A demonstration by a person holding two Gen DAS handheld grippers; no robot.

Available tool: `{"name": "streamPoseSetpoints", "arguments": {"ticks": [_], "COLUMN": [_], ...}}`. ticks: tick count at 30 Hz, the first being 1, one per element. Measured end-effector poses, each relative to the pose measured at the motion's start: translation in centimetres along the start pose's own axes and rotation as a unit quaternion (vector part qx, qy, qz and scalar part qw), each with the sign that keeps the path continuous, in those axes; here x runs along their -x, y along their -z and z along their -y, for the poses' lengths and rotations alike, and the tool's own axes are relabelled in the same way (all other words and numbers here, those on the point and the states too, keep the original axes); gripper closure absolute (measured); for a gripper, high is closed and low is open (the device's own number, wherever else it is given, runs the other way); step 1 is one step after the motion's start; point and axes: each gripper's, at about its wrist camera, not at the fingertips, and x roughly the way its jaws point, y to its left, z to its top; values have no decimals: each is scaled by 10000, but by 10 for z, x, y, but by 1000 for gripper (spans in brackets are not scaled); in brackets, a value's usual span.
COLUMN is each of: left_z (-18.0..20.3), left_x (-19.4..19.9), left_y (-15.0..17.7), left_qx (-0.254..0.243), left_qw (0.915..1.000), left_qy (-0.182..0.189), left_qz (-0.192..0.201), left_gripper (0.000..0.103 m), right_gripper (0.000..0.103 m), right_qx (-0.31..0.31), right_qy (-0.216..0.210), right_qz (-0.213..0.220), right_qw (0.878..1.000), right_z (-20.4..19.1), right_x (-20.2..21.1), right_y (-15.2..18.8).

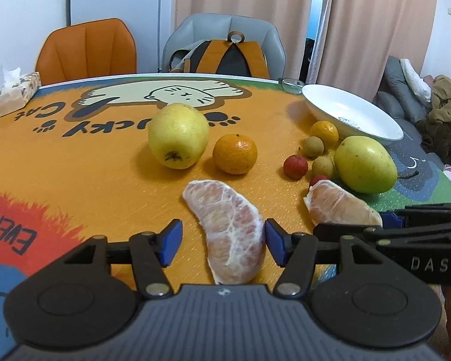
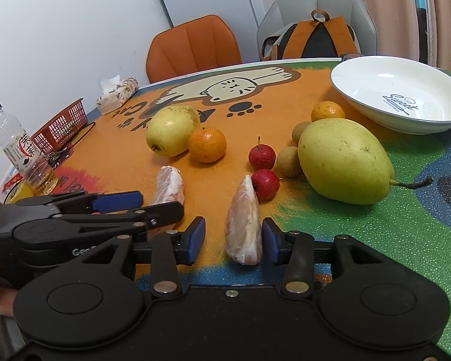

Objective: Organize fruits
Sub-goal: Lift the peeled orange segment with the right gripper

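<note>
Left gripper (image 1: pixel 224 242) released around pomelo segment (image 1: pixel 228 234); right gripper (image 2: pixel 233 240) released, apparently touching second segment (image 2: pixel 245 228).

The red basket (image 2: pixel 61 124) hides partly behind the bottle (image 2: pixel 18 147).

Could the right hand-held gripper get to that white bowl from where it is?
Probably yes. The right hand-held gripper stands open around a pomelo segment; the white bowl is empty, though the big yellow-green pear lies partly between.
</note>
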Motion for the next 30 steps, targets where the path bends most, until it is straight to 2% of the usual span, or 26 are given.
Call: {"name": "streamPoseSetpoints", "arguments": {"ticks": [9,18,20,23,25,28,30], "left_z": [-8,3,5,5,5,3,1], "left_x": [11,-2,-3,-3,-2,-1,0], "left_y": [2,-1,-1,-1,0,0,0], "left_qx": [152,76,13,-19,-30,57,130], "left_qw": [9998,9997,9995,9998,9998,9999,9999], "left_qy": [-77,-238,-317,-212,-181,-134,-91], "left_qz": [-90,-27,1,27,34,35,34], "left_gripper": [46,48,53,63,63,64,64], "right_gripper": [50,50,50,50,53,62,76], "right_qx": [28,148,222,294,336,426,460], "right_qy": [-29,30,67,110,141,291,409], "right_qz": [35,31,32,45,54,56,59], "right_qw": [10000,9999,9997,9995,9993,9987,9981], "right_z": [-4,-7,-10,-11,-12,-15,-14], "right_x": [-1,-2,-3,-4,-5,-6,-6], "right_y": [1,1,1,1,2,1,1]}}
